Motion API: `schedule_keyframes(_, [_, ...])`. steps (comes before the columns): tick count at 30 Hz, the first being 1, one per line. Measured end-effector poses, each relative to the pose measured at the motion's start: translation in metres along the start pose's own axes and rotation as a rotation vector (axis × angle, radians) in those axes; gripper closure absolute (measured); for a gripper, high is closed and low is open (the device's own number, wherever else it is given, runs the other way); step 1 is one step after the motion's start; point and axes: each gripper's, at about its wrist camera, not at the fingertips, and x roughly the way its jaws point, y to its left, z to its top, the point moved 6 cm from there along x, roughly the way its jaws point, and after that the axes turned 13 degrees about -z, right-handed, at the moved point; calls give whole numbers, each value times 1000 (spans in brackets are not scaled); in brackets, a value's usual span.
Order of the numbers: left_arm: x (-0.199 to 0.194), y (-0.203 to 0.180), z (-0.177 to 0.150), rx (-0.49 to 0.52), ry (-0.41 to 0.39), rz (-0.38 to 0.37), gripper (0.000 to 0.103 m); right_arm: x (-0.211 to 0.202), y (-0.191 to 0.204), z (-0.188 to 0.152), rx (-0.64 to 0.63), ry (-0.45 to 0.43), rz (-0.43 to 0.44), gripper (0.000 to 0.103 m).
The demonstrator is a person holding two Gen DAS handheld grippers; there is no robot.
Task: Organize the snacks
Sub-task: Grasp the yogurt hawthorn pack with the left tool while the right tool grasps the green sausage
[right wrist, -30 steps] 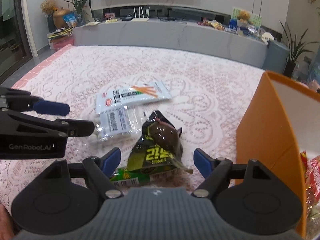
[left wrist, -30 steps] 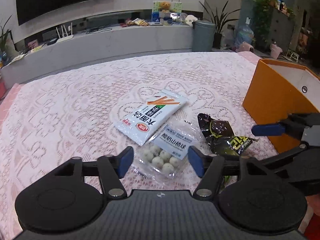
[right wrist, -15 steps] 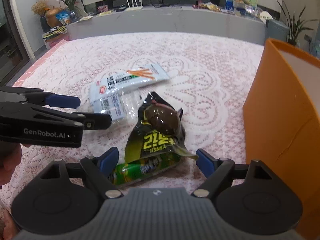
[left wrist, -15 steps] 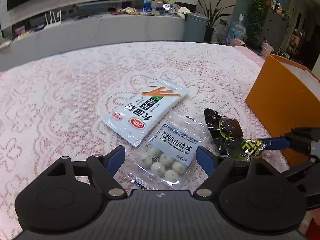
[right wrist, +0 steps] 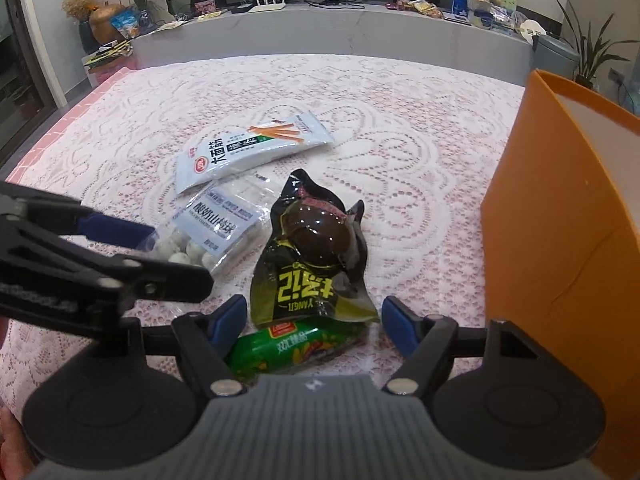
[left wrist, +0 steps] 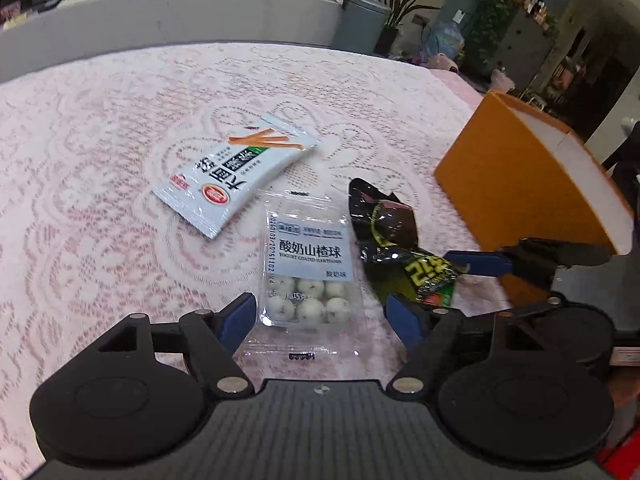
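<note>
left gripper (left wrist: 318,314) nearer yogurt-ball bag (left wrist: 308,268); closing, untouched | right gripper (right wrist: 314,322) closing

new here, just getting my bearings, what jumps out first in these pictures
Four snack packets lie bunched mid-table on a pink lace tablecloth, the shiny black one nearest the right gripper. A tall orange box stands at the right edge. The left gripper straddles a clear bag of white balls, jaws closing.
</note>
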Motion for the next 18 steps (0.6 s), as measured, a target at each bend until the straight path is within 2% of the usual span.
schedule_keyframes(5, [-5,4,1,26,-45,75,15,-7,0,1,-38,-29,-47,30])
schedule_keyframes(9, [1,-1,4,75,-55,65,13,-7,0,2,-84,-47,-89,30])
schedule_keyframes(12, [10,-6,5,132,-76,83,13,-4,-3,1,-68,-18,-73,30])
schedule_keyframes(18, [19,2,2,138,-69,109,12,0,-1,-3,-73,12,-49,33])
